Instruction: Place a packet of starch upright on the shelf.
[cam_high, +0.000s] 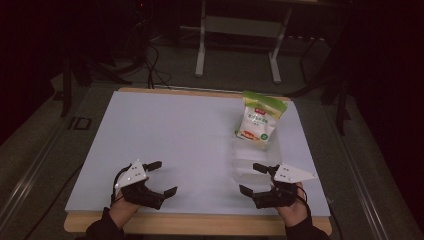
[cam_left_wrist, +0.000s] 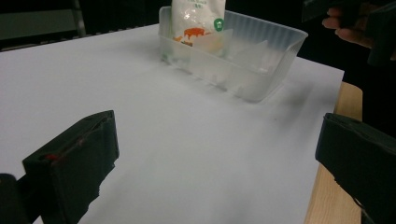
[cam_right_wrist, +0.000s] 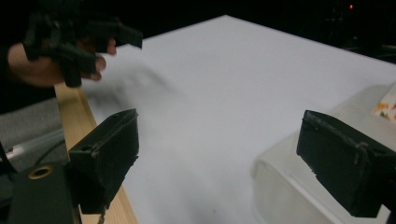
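Both hands rest at the near edge of the white table (cam_high: 165, 135), and nothing is held yet, so this looks like the moment before a reach. The left gripper (cam_high: 155, 177) sits near-left with its jaws spread wide, well apart from everything. The right gripper (cam_high: 257, 178), jaws likewise apart, hovers just beside the near end of the clear plastic tub (cam_high: 252, 160). That tub lies on the right side of the table, and a white-and-green pouch (cam_high: 259, 117) stands upright at its far end; the rest of the tub looks empty. The next move probably calls for the right gripper to reach forward over the tub toward the pouch.
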